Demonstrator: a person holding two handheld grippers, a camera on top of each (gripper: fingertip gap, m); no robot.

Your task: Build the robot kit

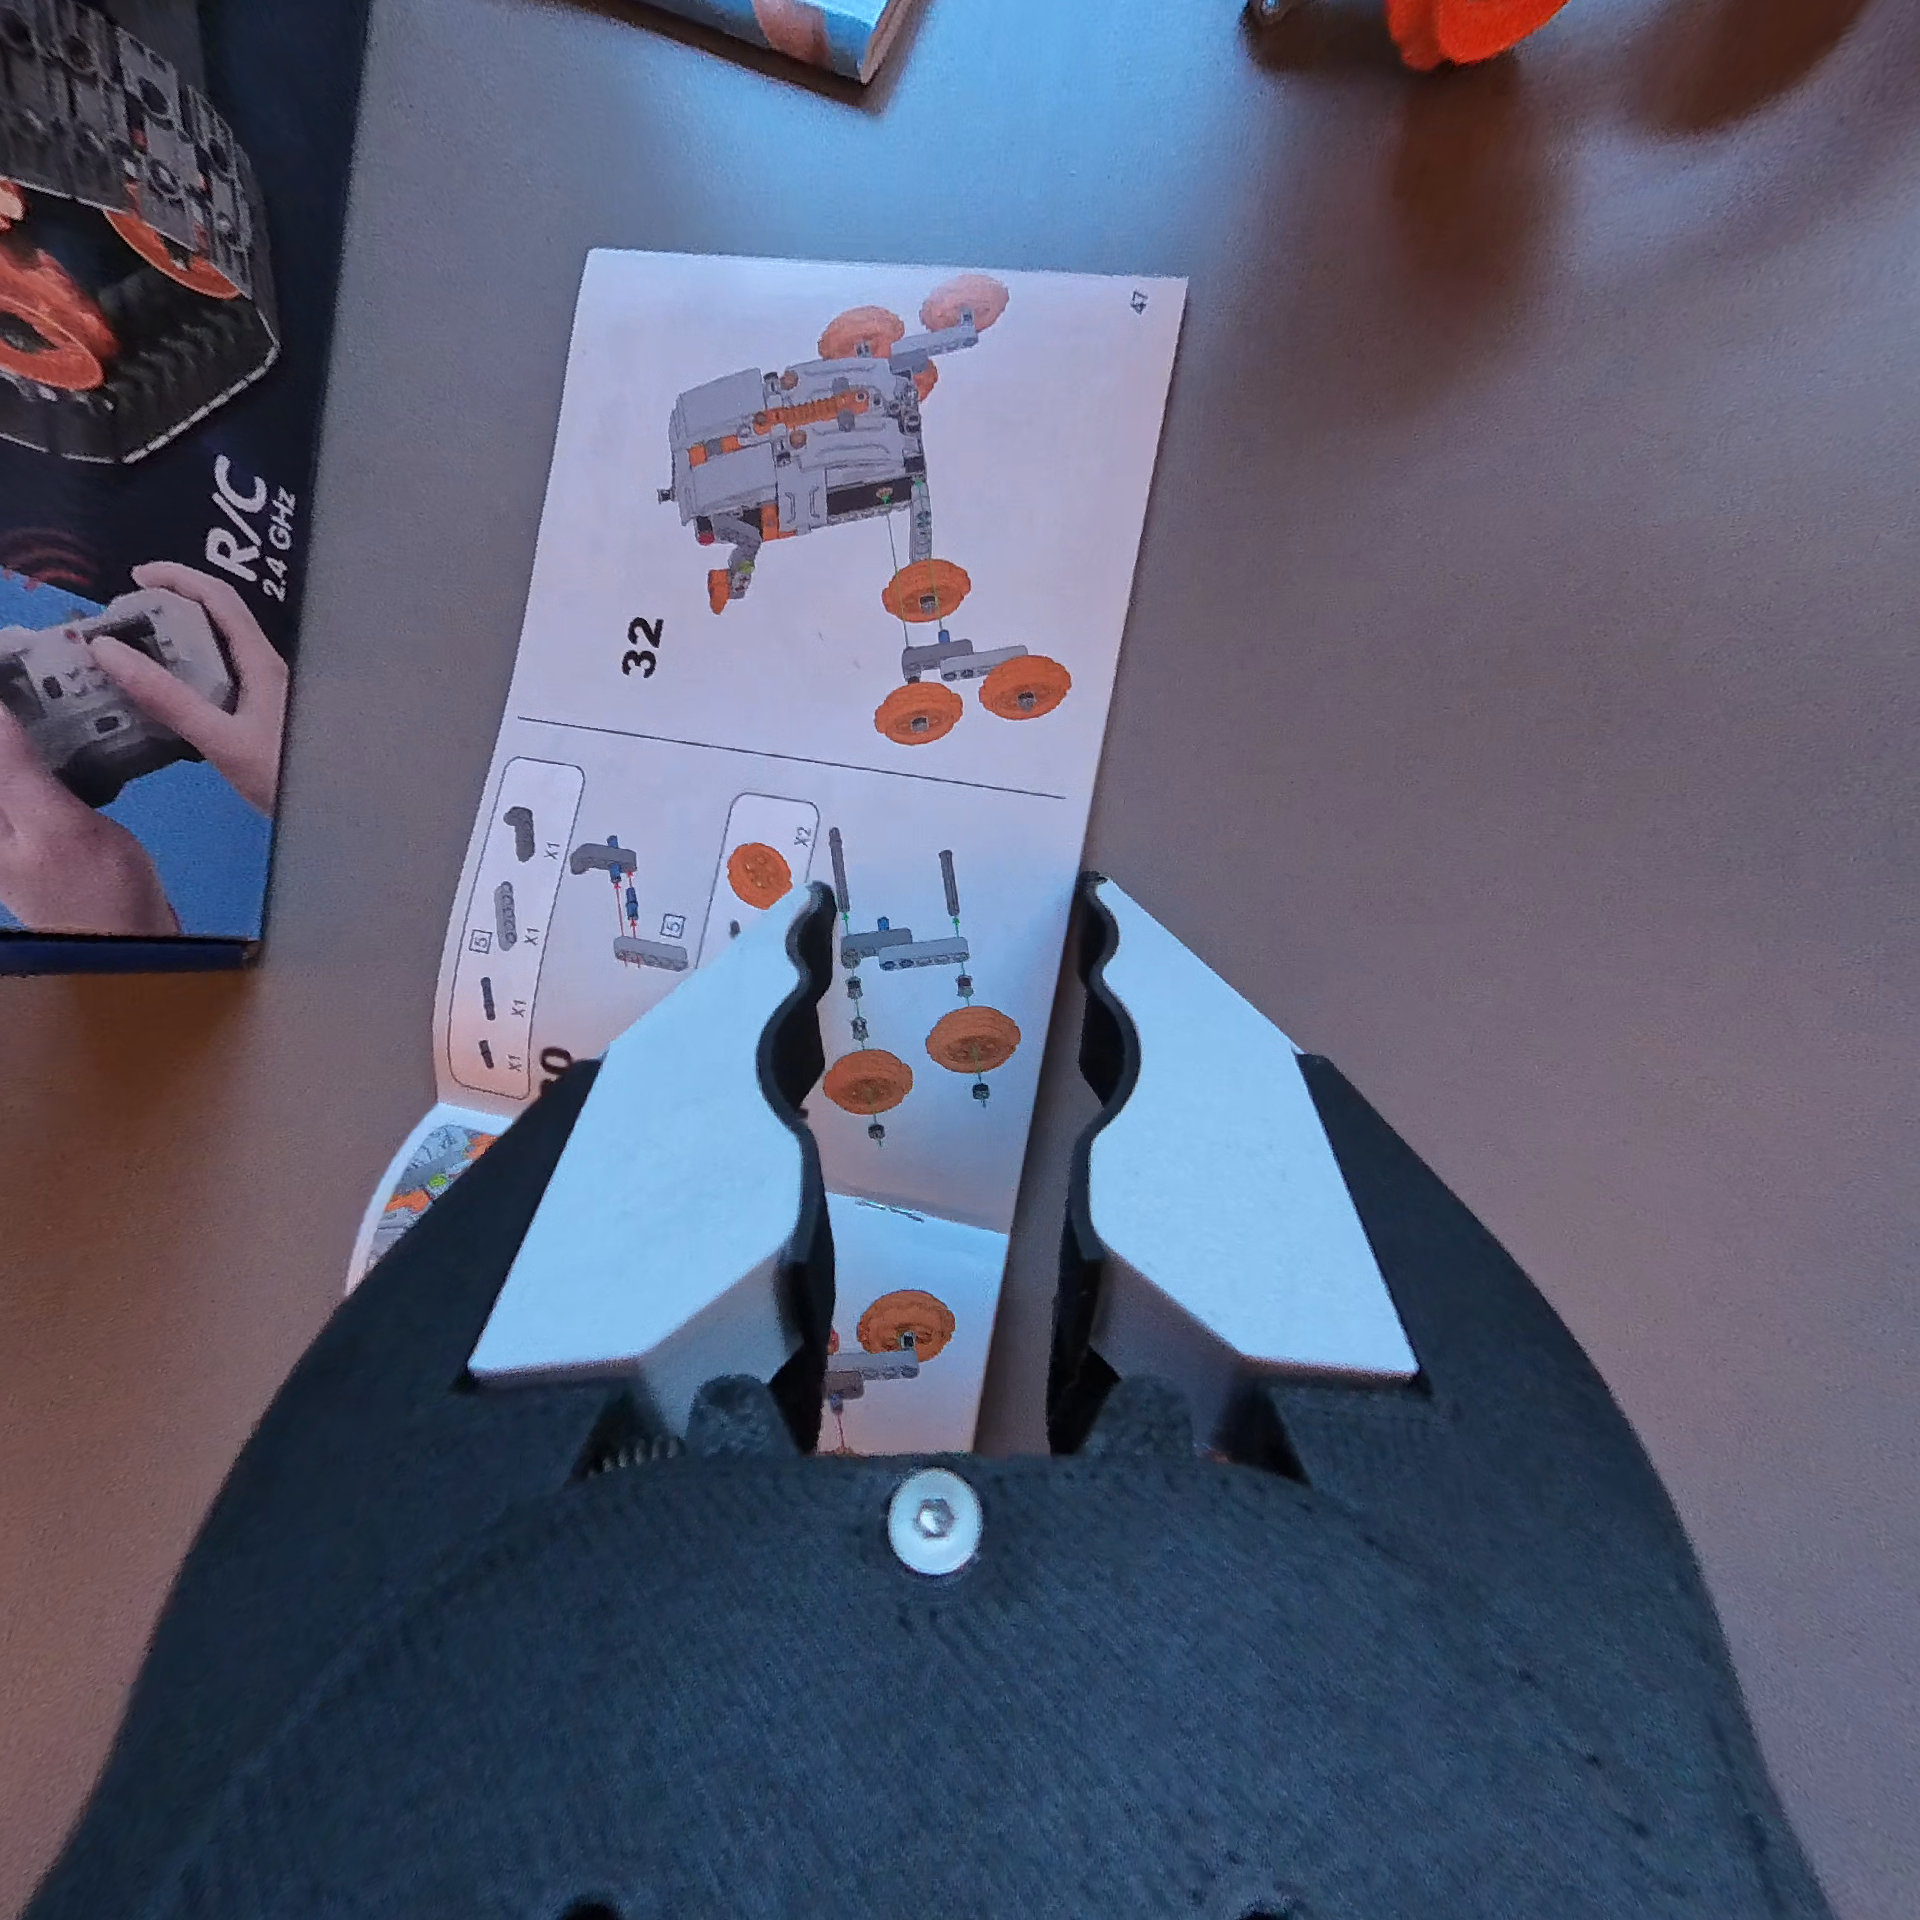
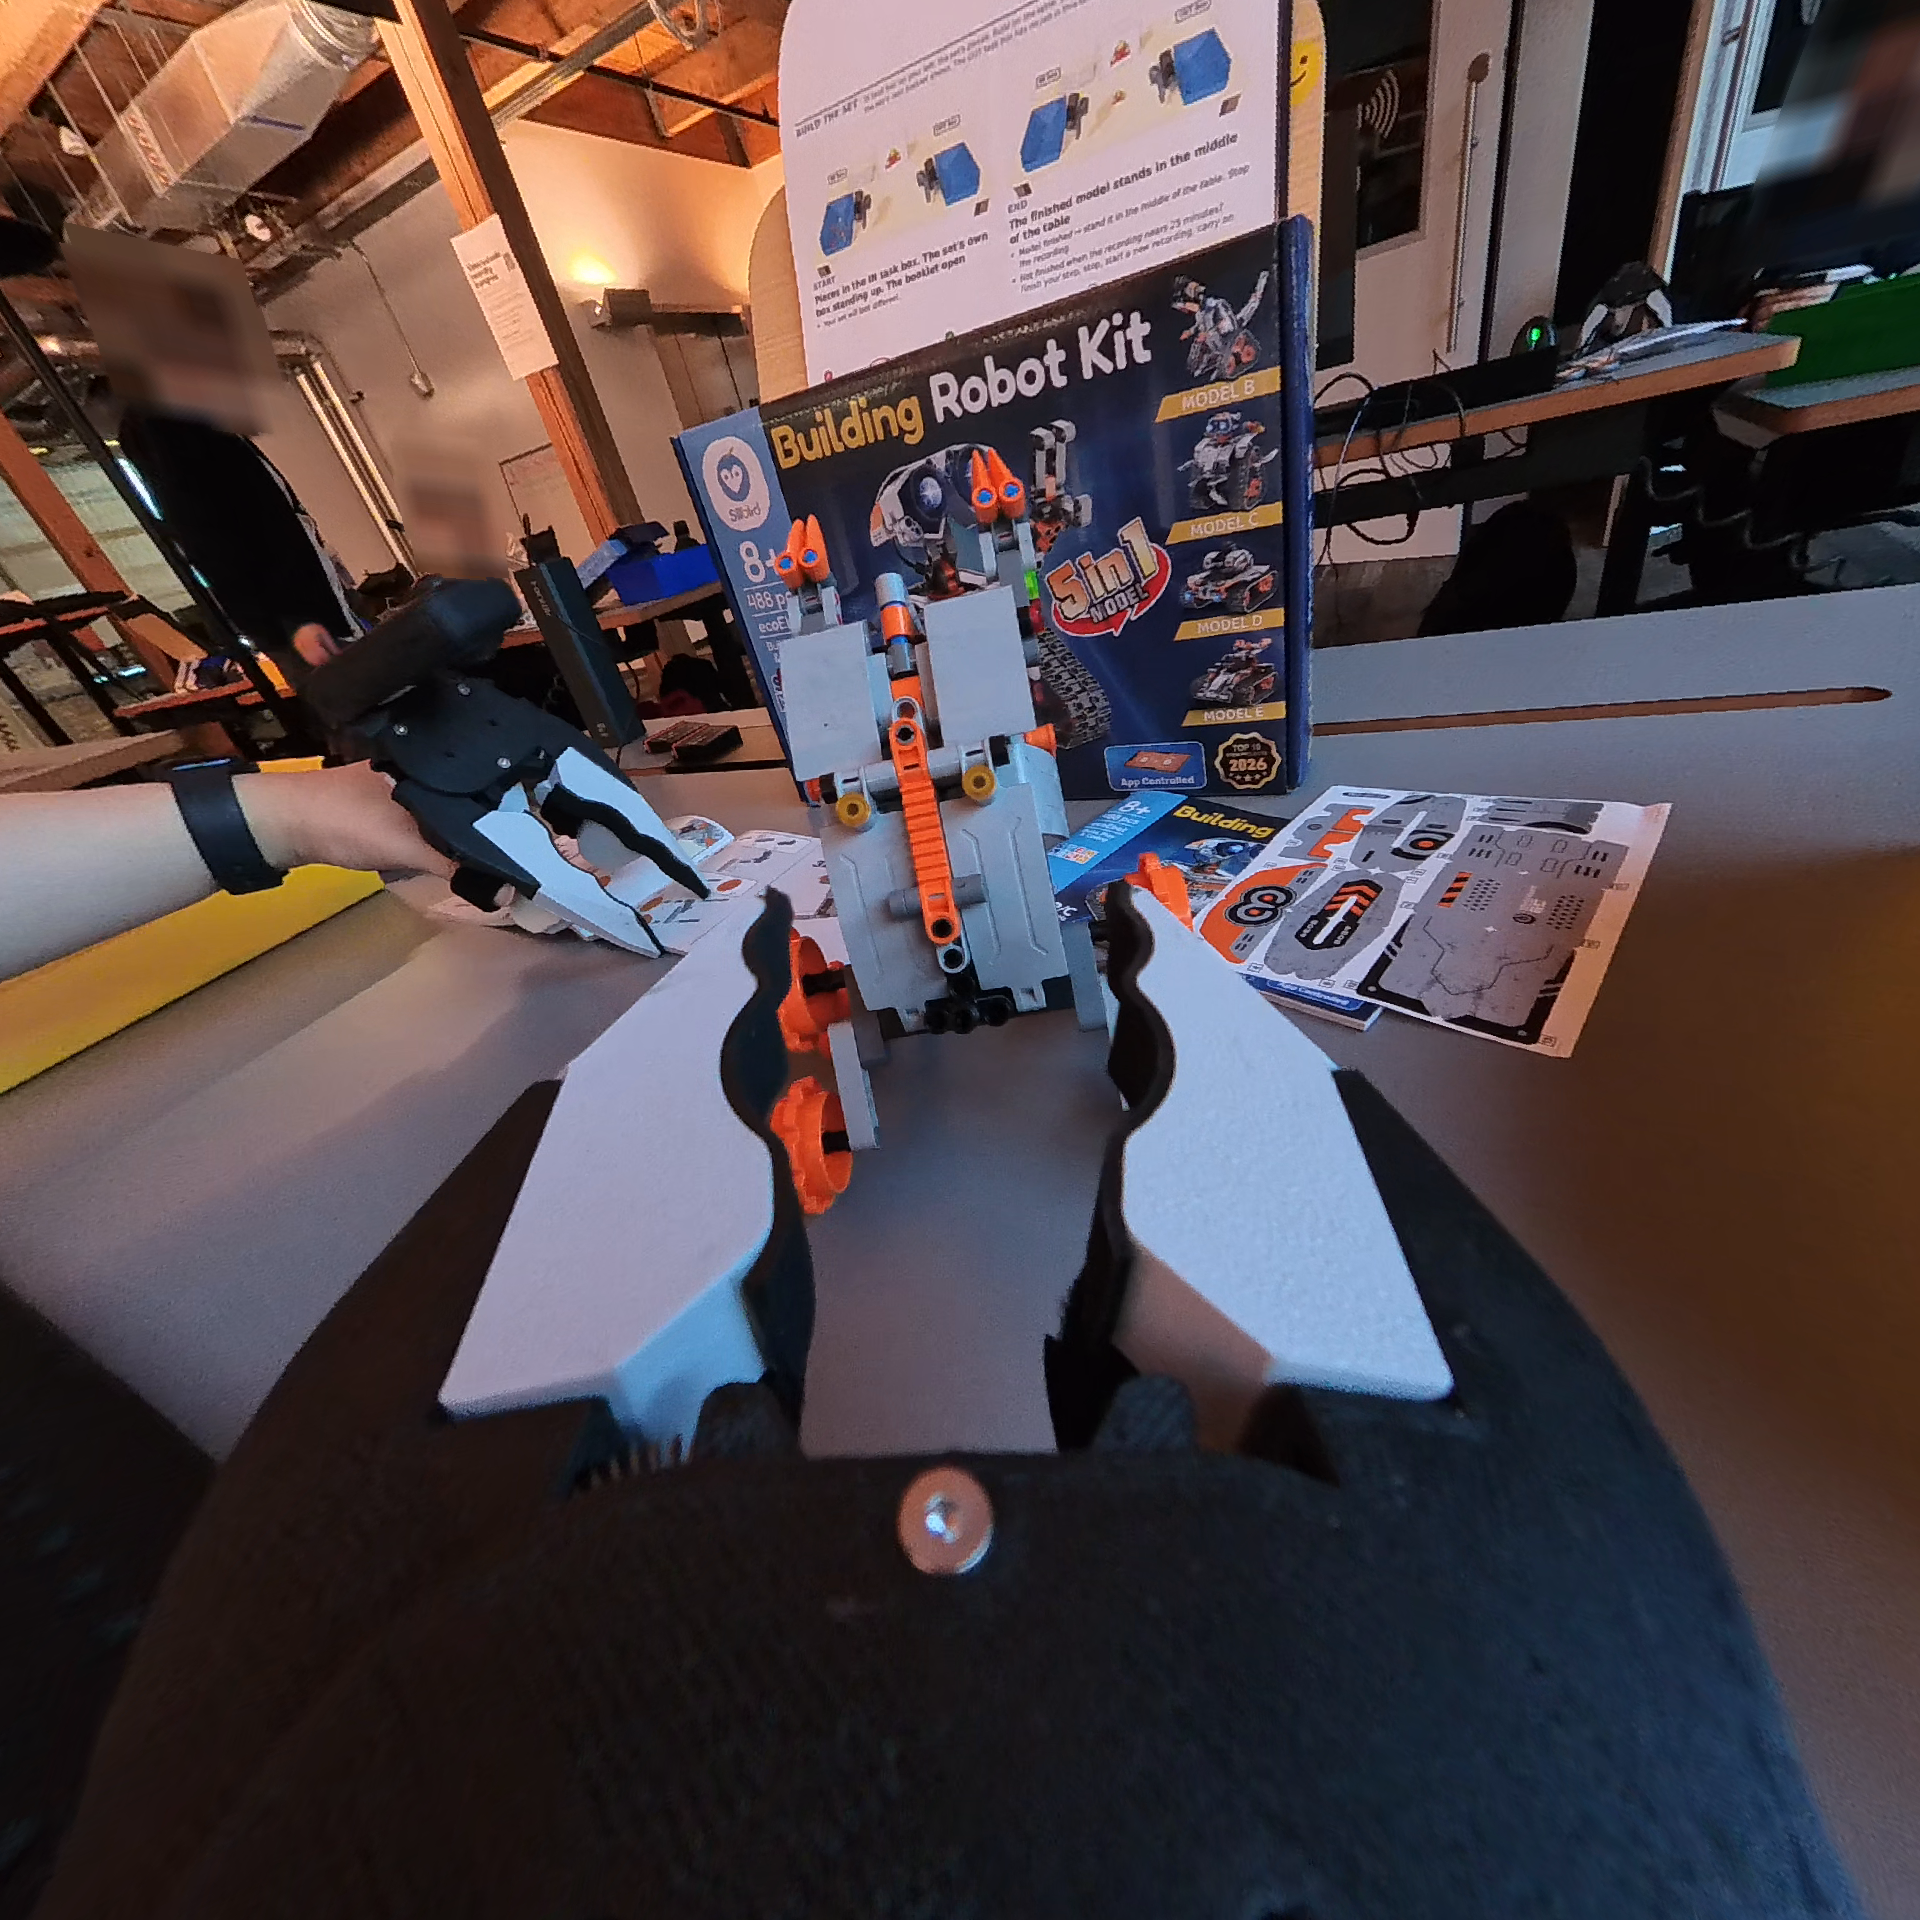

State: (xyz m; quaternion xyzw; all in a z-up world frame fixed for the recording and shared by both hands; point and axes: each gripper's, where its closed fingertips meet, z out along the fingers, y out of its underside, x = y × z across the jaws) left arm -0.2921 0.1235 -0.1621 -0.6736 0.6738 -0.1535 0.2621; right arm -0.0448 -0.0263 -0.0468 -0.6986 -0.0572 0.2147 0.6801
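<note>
Grey tabletop [image 1: 1507, 727] under an open instruction booklet [image 1: 831, 520], spread flat for reading, with the left tool [image 1: 954, 888] low over the page, parted and gripping nothing. Ahead of the right tool [image 2: 945, 899], likewise parted and empty, a grey-and-orange brick robot model [image 2: 935, 831] upright near its tips. Behind, a dark blue kit box [image 2: 1039, 499] propped upright, printed with a title and model pictures, beside a flat sticker sheet [image 2: 1455, 914].

The left wrist view looks steeply down, close over the open booklet [image 1: 831, 644]; the right wrist view faces level across the table [image 2: 312, 1091] (both share that booklet).
</note>
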